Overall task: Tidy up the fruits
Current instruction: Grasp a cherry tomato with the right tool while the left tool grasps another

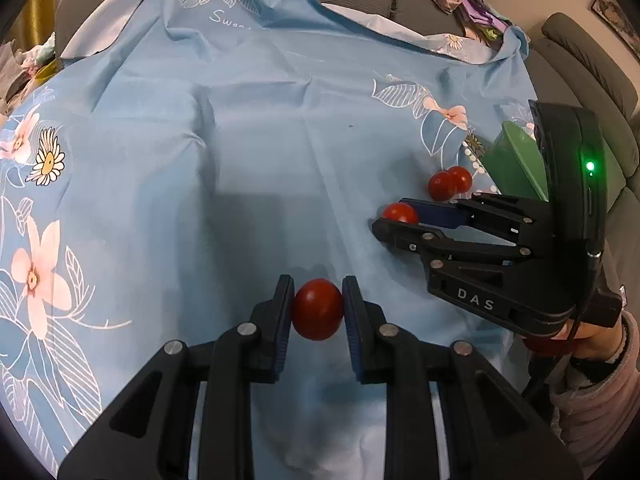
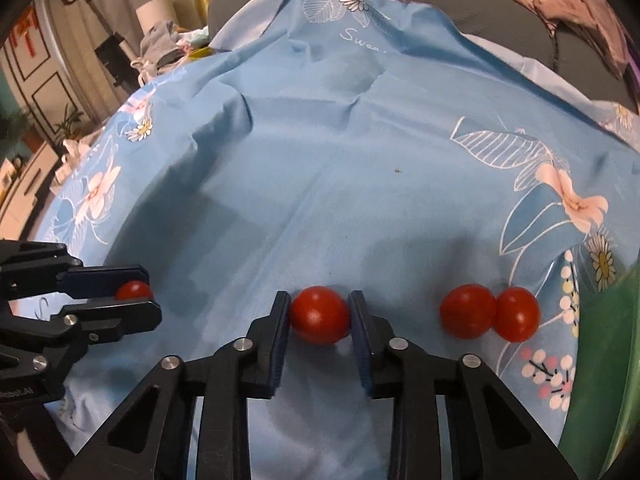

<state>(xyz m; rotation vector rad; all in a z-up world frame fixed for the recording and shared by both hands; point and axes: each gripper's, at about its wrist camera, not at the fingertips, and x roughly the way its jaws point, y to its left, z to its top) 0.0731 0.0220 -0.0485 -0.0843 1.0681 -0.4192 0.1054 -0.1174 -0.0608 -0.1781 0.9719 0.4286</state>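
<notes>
Left hand-held gripper (image 1: 318, 308): clamped on a cherry tomato (image 1: 317, 309). Right hand-held gripper (image 2: 320, 316): pads closed against a second cherry tomato (image 2: 319, 314) on the blue floral cloth (image 2: 320, 184). Loose pair (image 2: 490, 316) at 3 o'clock beside the green bowl (image 2: 600, 360). Advice: squeeze lightly, lift straight, release low over the bowl.

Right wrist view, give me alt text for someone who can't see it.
The right tongs are shut on a cherry tomato over a blue flowered cloth. Two more tomatoes lie touching at right; the left tongs grip another at left.

You are in a home living room: grey sofa (image 1: 592, 80), floral blue cloth (image 1: 260, 140), framed picture (image 1: 616, 12), panelled door (image 2: 40, 76), houseplant (image 2: 70, 120).
</notes>
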